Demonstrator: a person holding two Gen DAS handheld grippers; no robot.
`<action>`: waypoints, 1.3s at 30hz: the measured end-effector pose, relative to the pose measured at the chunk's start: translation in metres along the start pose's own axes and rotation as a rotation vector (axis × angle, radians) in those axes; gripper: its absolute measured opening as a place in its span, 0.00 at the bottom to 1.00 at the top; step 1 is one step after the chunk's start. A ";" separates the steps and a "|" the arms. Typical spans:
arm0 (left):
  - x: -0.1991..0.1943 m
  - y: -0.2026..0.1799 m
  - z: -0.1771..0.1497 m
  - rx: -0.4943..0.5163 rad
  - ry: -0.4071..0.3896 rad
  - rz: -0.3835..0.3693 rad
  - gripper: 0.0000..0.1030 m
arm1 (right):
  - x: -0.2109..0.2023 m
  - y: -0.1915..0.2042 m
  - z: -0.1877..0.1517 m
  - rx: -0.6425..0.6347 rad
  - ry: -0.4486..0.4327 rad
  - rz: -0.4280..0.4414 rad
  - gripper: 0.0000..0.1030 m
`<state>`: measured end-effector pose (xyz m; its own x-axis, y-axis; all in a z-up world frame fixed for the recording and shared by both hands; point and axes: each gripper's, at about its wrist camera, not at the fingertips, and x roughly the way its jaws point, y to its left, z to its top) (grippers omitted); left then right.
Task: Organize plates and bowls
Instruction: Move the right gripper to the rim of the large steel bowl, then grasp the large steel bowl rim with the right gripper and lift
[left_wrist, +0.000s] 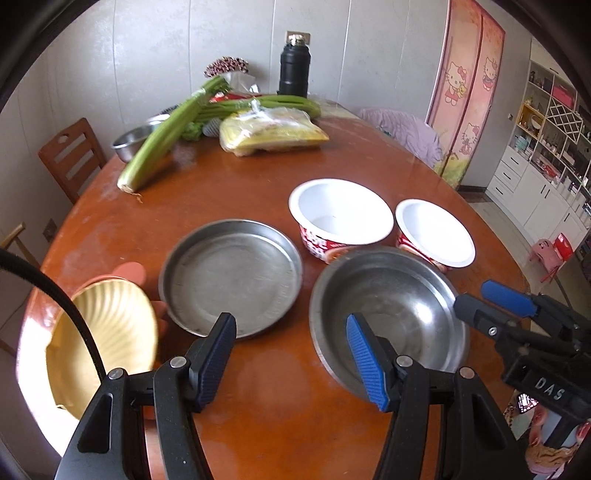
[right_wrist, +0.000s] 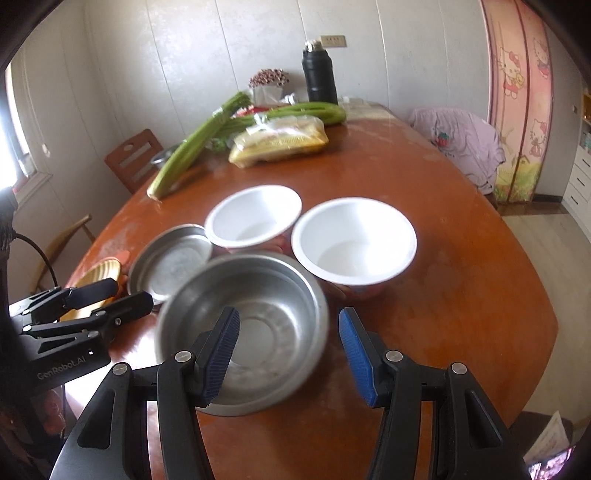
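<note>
On the round brown table (left_wrist: 258, 398) a flat steel plate (left_wrist: 231, 284) lies left of a deep steel bowl (left_wrist: 388, 314). Two white paper bowls (left_wrist: 340, 218) (left_wrist: 436, 232) stand behind them. A yellow fluted bowl (left_wrist: 99, 332) sits at the near left edge. My left gripper (left_wrist: 291, 358) hangs open over bare table between plate and steel bowl. My right gripper (right_wrist: 290, 350) is open above the steel bowl (right_wrist: 258, 325), one finger over its inside, the other outside its right rim, touching nothing. The right wrist view also shows the plate (right_wrist: 170, 262), both paper bowls (right_wrist: 255, 221) (right_wrist: 354, 240) and the left gripper (right_wrist: 114, 297).
Celery stalks (left_wrist: 162, 140), a bagged yellow packet (left_wrist: 269, 133), a black flask (left_wrist: 293, 68) and a small steel bowl (left_wrist: 133, 142) crowd the table's far side. A wooden chair (left_wrist: 72, 155) stands at the left. A chair draped in pink cloth (right_wrist: 461, 144) is at the right.
</note>
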<state>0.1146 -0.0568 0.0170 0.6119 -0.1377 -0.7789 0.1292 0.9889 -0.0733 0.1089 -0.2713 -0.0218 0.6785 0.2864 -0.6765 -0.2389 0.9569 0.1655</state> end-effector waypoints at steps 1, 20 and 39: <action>0.003 -0.003 0.000 -0.002 0.006 -0.003 0.60 | 0.003 -0.003 -0.001 0.003 0.010 -0.004 0.56; 0.046 -0.029 0.005 0.021 0.086 -0.030 0.60 | 0.041 -0.016 -0.003 -0.002 0.057 -0.007 0.56; 0.048 -0.028 0.002 0.015 0.086 -0.046 0.43 | 0.041 -0.003 -0.005 -0.038 0.051 0.030 0.40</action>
<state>0.1416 -0.0910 -0.0173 0.5362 -0.1774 -0.8252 0.1684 0.9805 -0.1014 0.1338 -0.2630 -0.0534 0.6343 0.3110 -0.7078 -0.2854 0.9451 0.1594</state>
